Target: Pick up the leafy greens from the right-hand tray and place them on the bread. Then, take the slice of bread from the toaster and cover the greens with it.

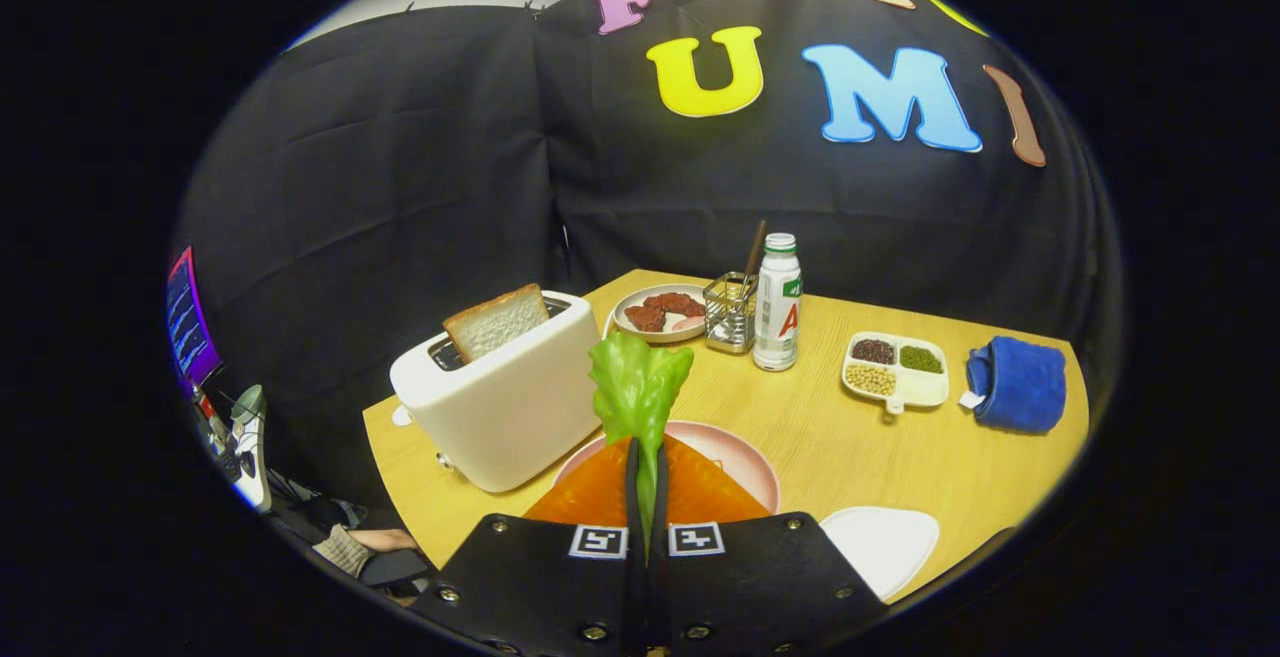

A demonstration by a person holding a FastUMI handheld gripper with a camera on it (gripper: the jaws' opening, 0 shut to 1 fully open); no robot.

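**Greens clamped in gripper, held over the pink plate**

My gripper was closed tight on the stem of the green, ruffled leafy greens; both fingers pressed on it, and the leaf stood upright beyond the tips. Below the fingers lay the round pink plate. I could not see bread on it; the fingers covered most of the plate's middle. Beside the plate stood the white, rounded toaster, with a pale slice of bread sticking up out of its slot. A flat white tray lay near the table's front edge, by the plate.

Risks, as I judged them:
- Grip sat low on a thin stem. The leaf could pivot or slip if I tilted the gripper, then land off centre or over the plate's rim.
- With the target hidden under my own fingers, the release point was a guess; a misplaced leaf would leave the covering slice sitting crooked.
- The toaster stood close, so a sideways swing could brush it.
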